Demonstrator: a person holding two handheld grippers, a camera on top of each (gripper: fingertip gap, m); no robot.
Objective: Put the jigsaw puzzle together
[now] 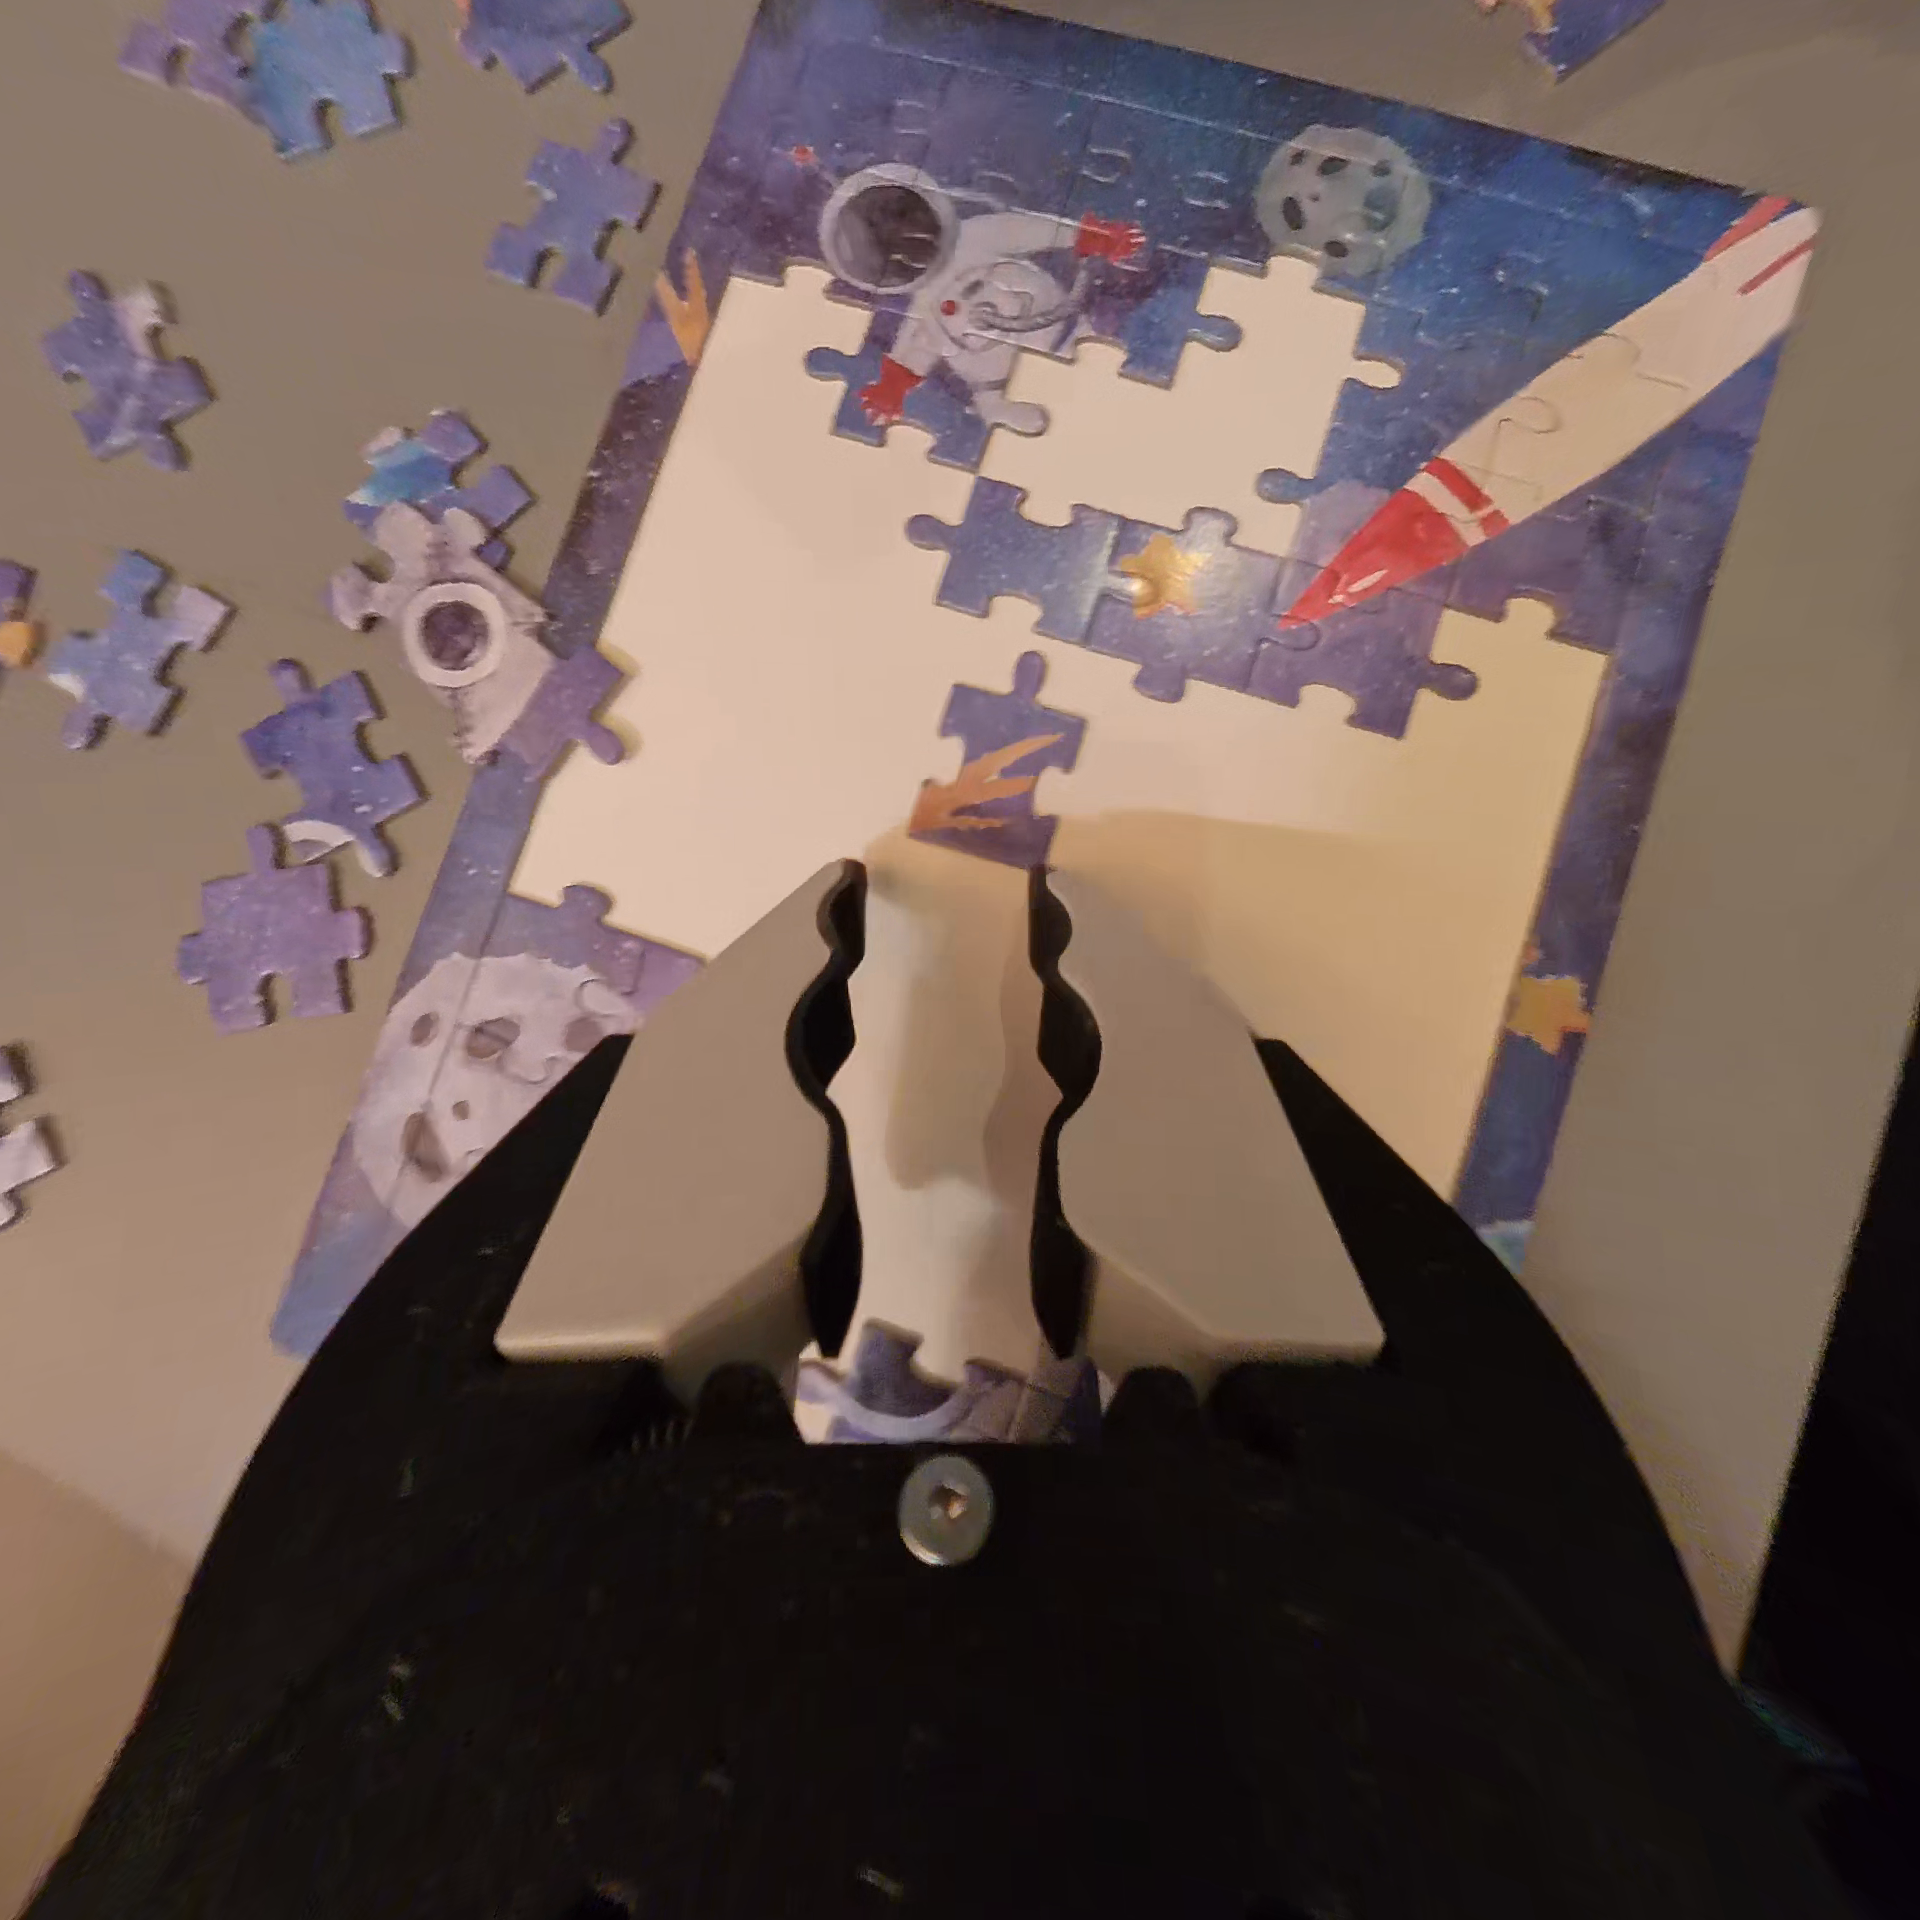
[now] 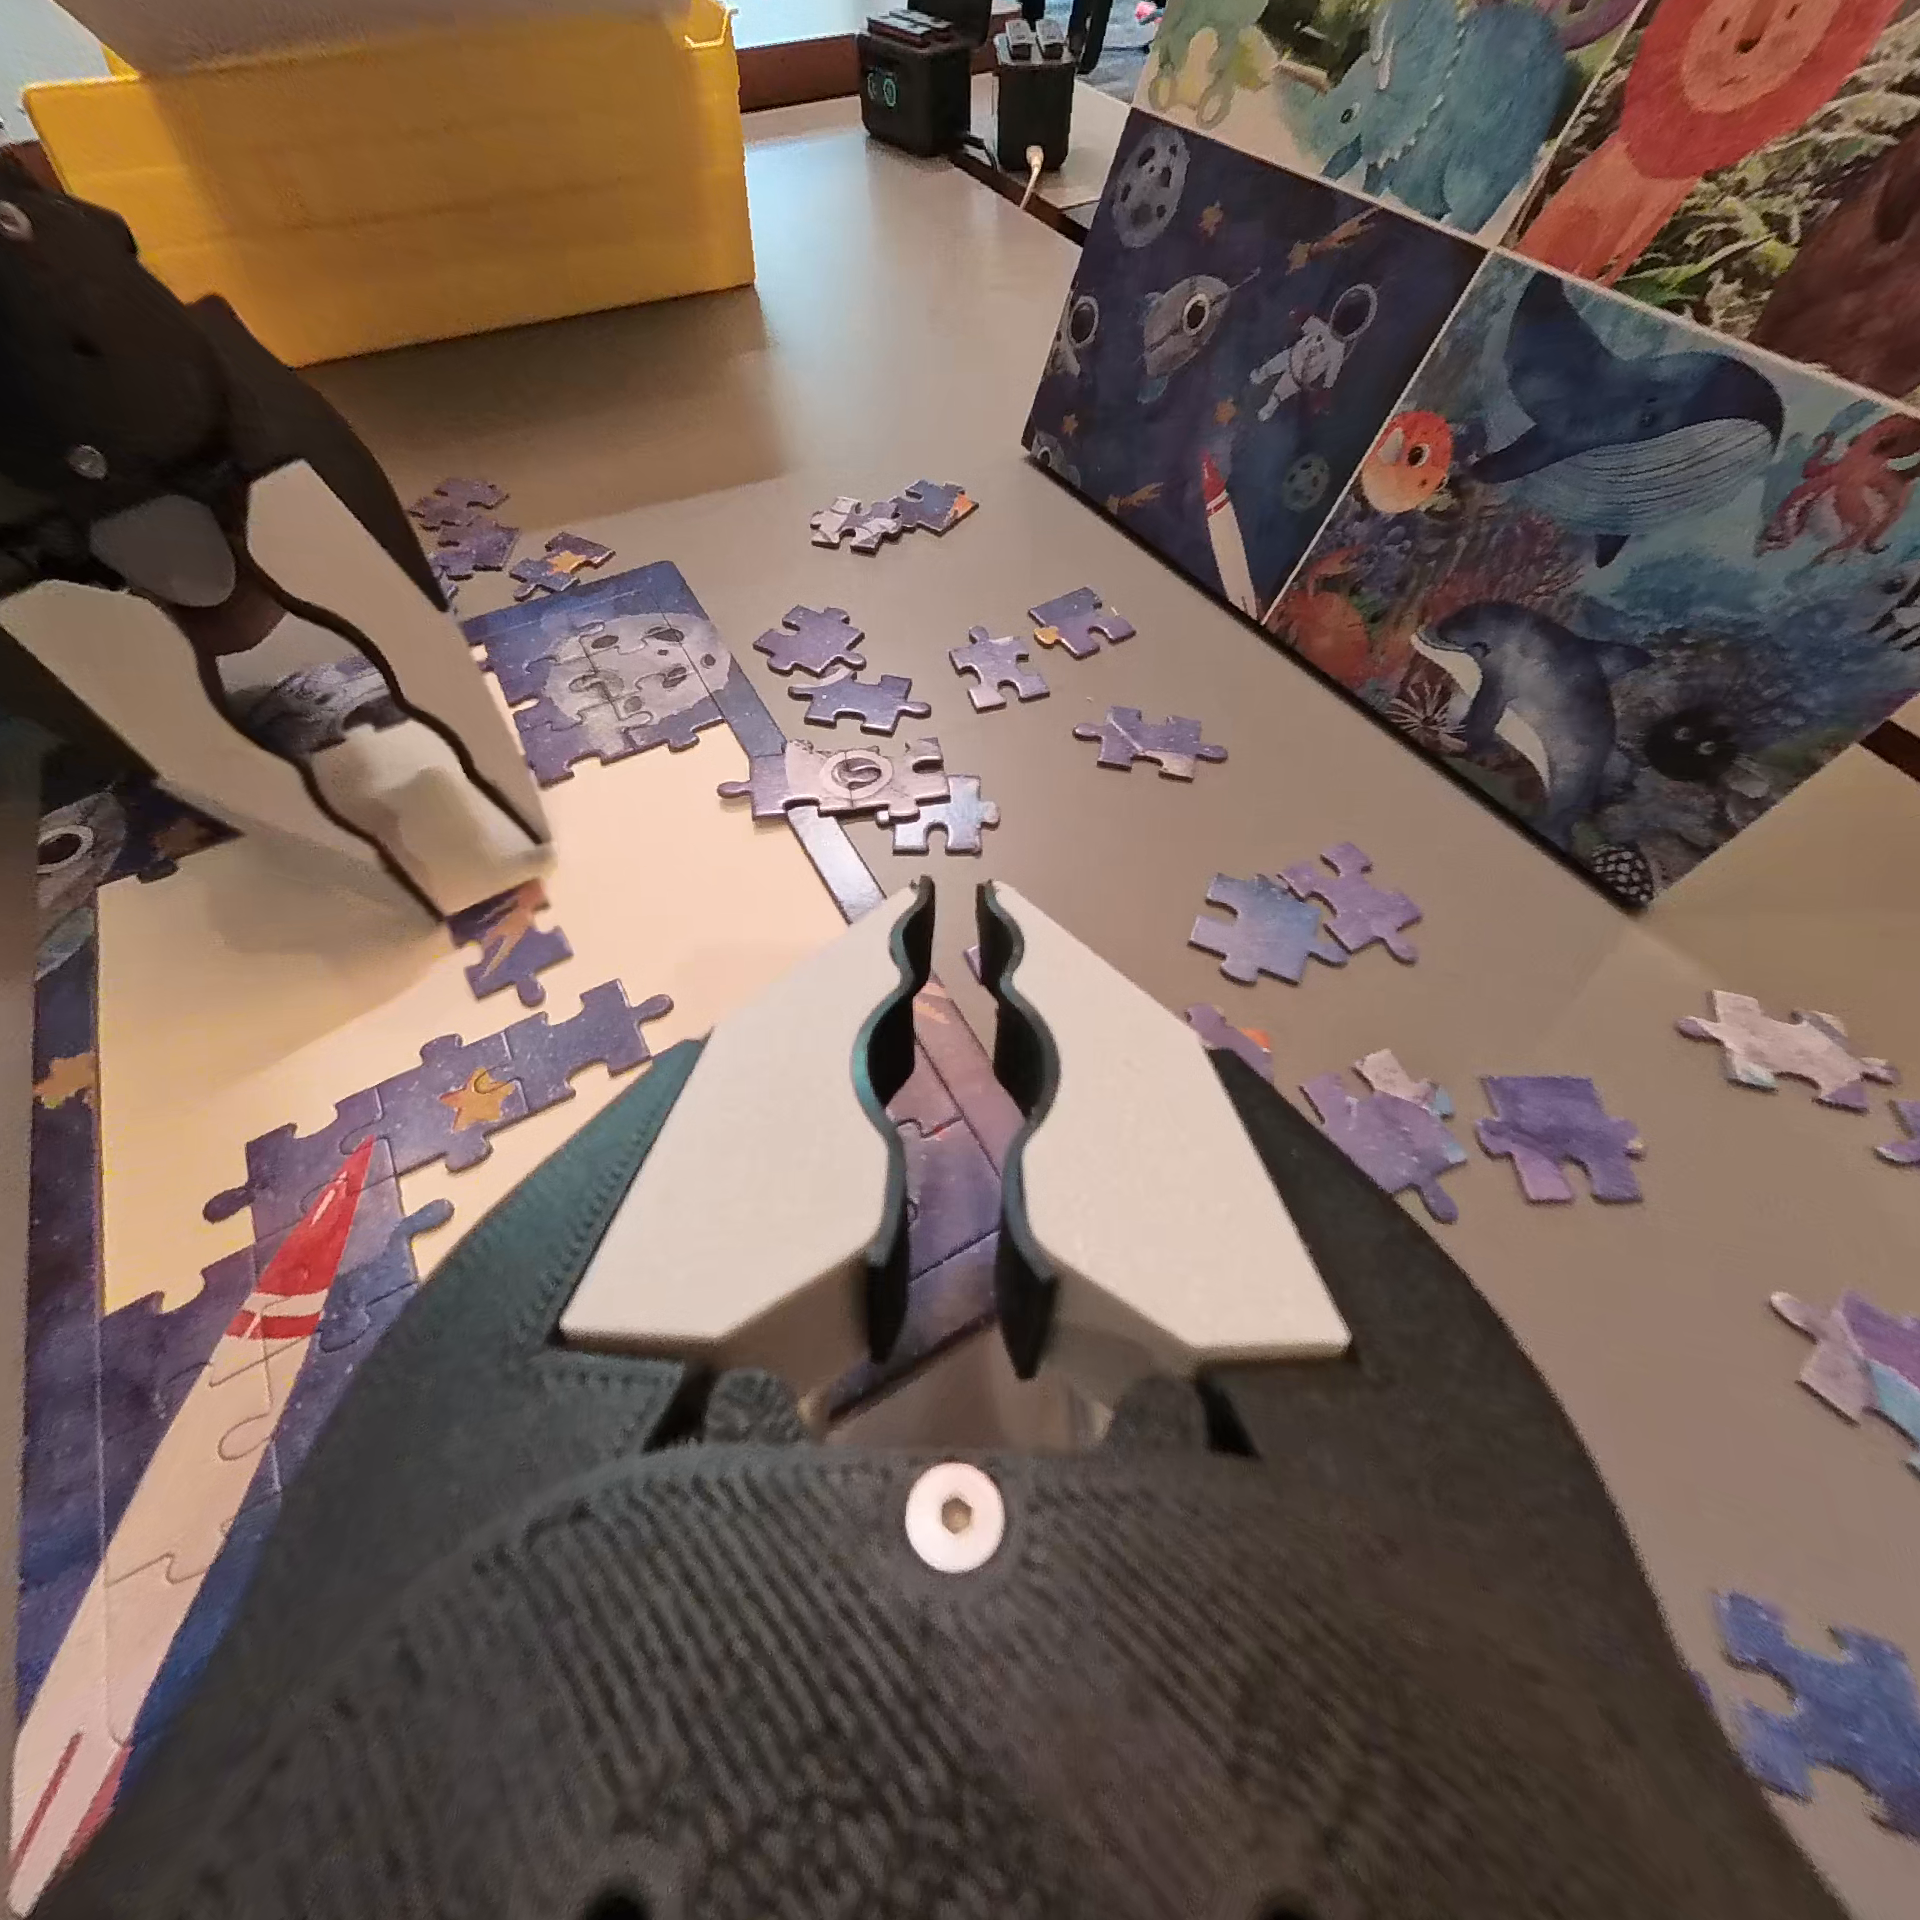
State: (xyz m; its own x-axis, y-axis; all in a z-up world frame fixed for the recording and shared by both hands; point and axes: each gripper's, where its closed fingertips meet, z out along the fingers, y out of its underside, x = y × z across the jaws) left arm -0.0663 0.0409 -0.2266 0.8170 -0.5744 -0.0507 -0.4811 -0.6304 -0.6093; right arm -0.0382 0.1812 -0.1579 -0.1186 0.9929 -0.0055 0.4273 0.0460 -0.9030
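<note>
Puzzle piece (image 1: 997,764) with the comet lies flat on the tray's (image 1: 790,665) bare middle, just past my parted, empty left gripper (image 1: 945,878); thin, light, stiff card, I'd pinch its edges.

Left gripper (image 1: 951,868) body hides the near border of the puzzle tray (image 1: 1714,727). Comet piece (image 1: 997,769): near edge blurred at the fingertips, contact unclear. Yellow box (image 2: 416,177) and picture board (image 2: 1558,416) cut by frame edges. Dark devices (image 2: 966,94) far back, possibly chargers, too small to tell.
</note>
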